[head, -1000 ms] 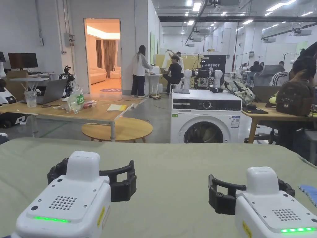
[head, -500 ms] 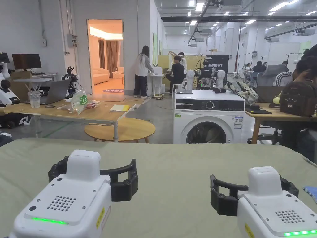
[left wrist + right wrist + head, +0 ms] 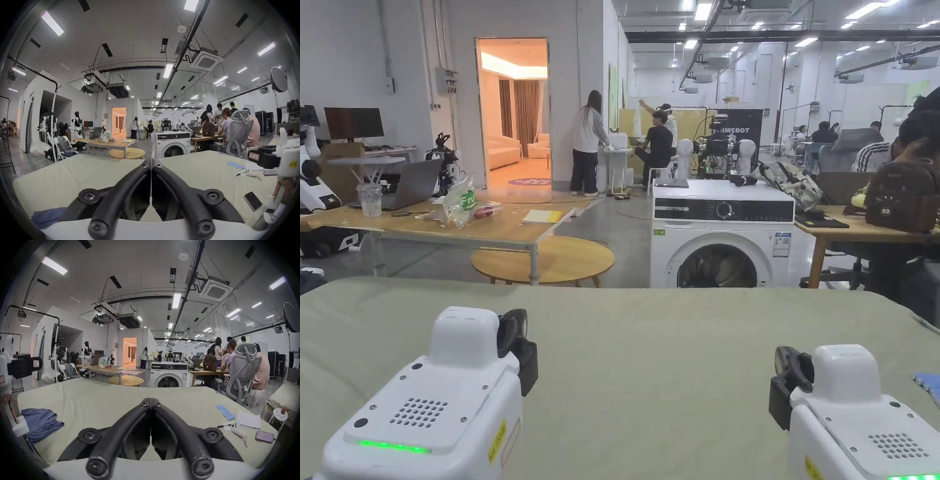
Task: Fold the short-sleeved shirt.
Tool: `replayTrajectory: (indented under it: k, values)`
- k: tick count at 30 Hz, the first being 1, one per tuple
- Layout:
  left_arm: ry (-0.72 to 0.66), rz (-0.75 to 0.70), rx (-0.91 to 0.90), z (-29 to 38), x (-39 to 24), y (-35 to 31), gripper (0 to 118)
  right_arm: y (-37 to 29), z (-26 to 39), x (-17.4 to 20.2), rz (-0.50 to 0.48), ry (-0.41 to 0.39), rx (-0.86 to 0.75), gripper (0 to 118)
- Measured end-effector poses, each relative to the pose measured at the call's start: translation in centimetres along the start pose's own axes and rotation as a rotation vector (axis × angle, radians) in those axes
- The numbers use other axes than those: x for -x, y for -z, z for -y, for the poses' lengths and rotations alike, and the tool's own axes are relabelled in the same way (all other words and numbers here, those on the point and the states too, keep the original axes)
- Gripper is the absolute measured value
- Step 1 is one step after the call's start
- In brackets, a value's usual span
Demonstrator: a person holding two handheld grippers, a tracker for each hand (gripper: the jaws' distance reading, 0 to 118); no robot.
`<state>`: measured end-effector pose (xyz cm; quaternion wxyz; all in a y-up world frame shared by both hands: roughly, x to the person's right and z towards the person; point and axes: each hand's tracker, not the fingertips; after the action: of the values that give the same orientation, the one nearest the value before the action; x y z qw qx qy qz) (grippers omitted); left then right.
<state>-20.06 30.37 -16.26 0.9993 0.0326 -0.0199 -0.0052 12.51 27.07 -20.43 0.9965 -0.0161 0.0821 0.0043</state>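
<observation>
A crumpled blue shirt (image 3: 42, 423) lies at the left end of the pale green table (image 3: 650, 350); in the left gripper view the shirt (image 3: 47, 216) shows low at the left, beside the gripper. My left gripper (image 3: 515, 347) hovers over the table's near left, shut with nothing held; its jaws meet (image 3: 151, 162). Over the near right, my right gripper (image 3: 790, 381) is likewise shut and empty, jaws touching (image 3: 151, 400). Both point at the table's far edge. Each gripper view also catches the other gripper at its side edge.
At the table's right end lie a row of blue items (image 3: 225, 412), a white paper (image 3: 249, 420), a pink phone (image 3: 264, 436) and a black phone (image 3: 253, 201). A washing machine (image 3: 719, 234) stands beyond the far edge. People sit at a desk to the right.
Both grippers were open with jaws spread wide; now both have shut on nothing. They stay over the same places on the table.
</observation>
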Motion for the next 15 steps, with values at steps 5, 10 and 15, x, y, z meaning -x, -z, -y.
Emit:
replayTrajectory:
  k: [5, 10, 15]
  values:
    - [0.044, -0.014, 0.0, 0.0, -0.7, 0.0, 0, 0.2, 0.3, 0.2, -0.009, 0.004, 0.023, 0]
    - [0.033, -0.029, -0.008, -0.5, 0.4, -0.9, 0, 1.1, -0.2, 1.7, -0.031, -0.002, 0.023, 0]
    - [0.005, -0.141, 0.02, -0.2, 4.8, -3.3, 0, 2.6, -0.6, 6.1, -0.135, 0.005, 0.008, 0]
